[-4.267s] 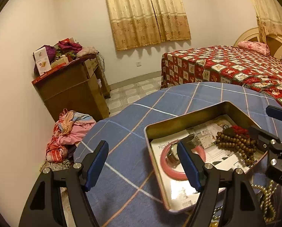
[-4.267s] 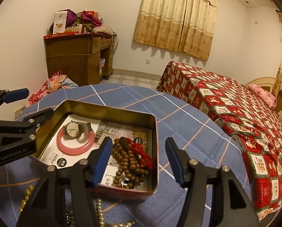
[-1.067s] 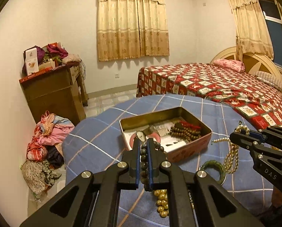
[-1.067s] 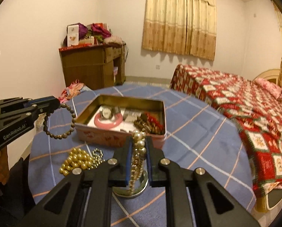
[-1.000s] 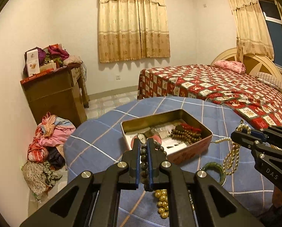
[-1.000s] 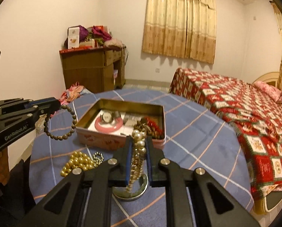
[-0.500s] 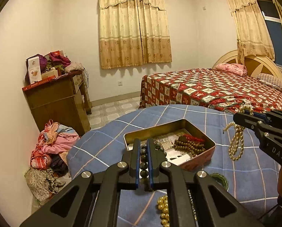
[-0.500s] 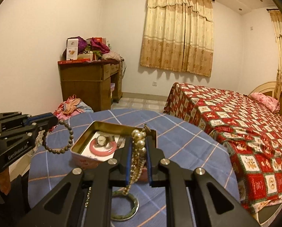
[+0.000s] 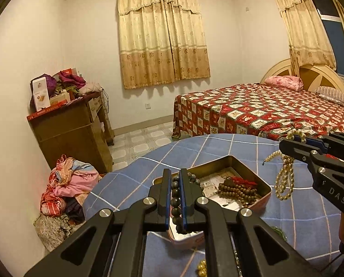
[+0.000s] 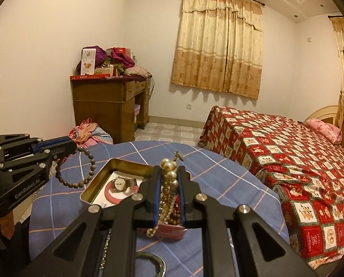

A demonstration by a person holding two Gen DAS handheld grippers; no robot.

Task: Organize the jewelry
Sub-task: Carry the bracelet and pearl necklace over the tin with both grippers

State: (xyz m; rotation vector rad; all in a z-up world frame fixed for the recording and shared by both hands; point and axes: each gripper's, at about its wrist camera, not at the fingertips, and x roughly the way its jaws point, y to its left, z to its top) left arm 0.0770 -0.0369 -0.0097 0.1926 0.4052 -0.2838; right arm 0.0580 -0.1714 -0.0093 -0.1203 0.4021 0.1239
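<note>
My left gripper [image 9: 174, 177] is shut on a dark bead bracelet [image 9: 175, 195], held above the open metal tin [image 9: 265, 192]; the bracelet also hangs from it in the right wrist view [image 10: 78, 183]. My right gripper [image 10: 168, 172] is shut on a pearl necklace [image 10: 169, 180], which dangles beside the tin in the left wrist view [image 9: 284, 180]. The tin [image 10: 95, 184] holds a watch [image 10: 120, 182], a pink bangle [image 10: 109, 195] and brown prayer beads [image 9: 237, 190].
The tin sits on a round table with a blue checked cloth [image 9: 218, 145]. A green bangle [image 10: 157, 265] and gold beads [image 9: 202, 269] lie on the cloth near me. A bed [image 9: 264, 108], a wooden desk [image 9: 72, 129] and a clothes pile [image 9: 65, 189] stand beyond.
Both grippers have risen higher above the table, each with its jewelry still held. The tin and table now look lower and smaller in both views.
</note>
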